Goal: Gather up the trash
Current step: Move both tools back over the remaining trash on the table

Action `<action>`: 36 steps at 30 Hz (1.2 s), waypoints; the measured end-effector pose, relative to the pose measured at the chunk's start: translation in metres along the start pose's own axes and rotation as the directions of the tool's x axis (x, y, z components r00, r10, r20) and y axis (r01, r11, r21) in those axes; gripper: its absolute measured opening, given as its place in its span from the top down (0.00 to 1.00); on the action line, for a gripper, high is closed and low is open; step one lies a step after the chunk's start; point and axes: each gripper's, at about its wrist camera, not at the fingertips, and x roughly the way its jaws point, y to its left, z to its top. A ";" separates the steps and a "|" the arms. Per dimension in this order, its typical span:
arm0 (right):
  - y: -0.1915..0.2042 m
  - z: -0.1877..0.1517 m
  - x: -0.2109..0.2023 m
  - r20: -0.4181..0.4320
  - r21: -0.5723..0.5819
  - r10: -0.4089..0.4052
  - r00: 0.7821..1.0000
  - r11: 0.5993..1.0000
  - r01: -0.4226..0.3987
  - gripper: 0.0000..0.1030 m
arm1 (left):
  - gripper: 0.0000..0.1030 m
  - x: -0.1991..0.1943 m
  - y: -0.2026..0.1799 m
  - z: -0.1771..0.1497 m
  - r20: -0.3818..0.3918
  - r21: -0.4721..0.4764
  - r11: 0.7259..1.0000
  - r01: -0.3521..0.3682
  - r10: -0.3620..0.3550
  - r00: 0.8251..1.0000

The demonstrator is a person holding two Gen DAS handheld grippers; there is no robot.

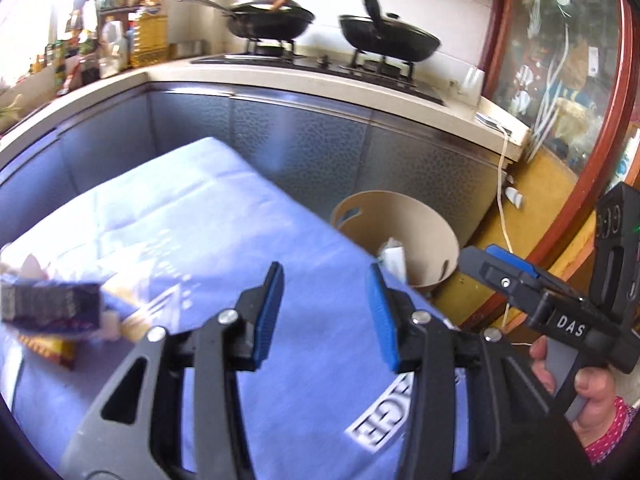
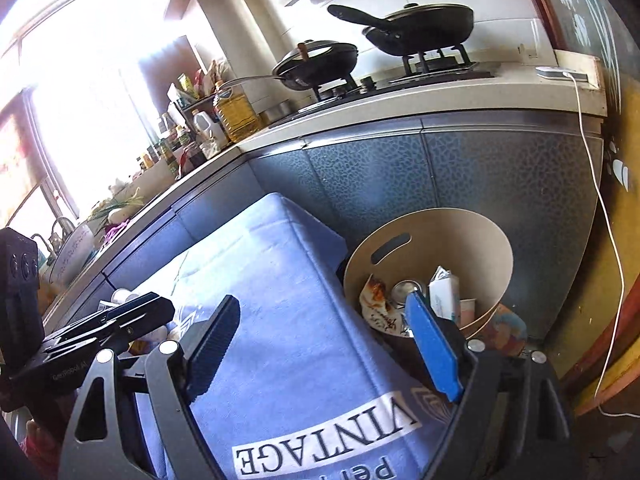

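cloth (image 2: 288,320): light blue, white lettering | bin (image 2: 472,240): beige | cabinets (image 2: 500,168): blue-grey, pebbled | pans (image 2: 424,28): black

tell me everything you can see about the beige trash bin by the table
The beige trash bin is a round, open-topped tub, plastic by the look, with a slot handle cut near its rim. It stands on the floor between the blue-clothed table and the grey cabinet fronts, its near side hidden behind the table edge. Inside lie a crumpled printed wrapper, a metal can, a white carton and a pale cup. Neither hand-held gripper touches it.
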 end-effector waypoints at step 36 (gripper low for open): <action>0.238 -0.087 0.060 -0.296 -0.292 0.241 0.924 0.898 -0.328 0.21 | 0.60 -0.152 0.201 -0.149 -0.058 -0.313 0.802 -0.509 0.519 0.853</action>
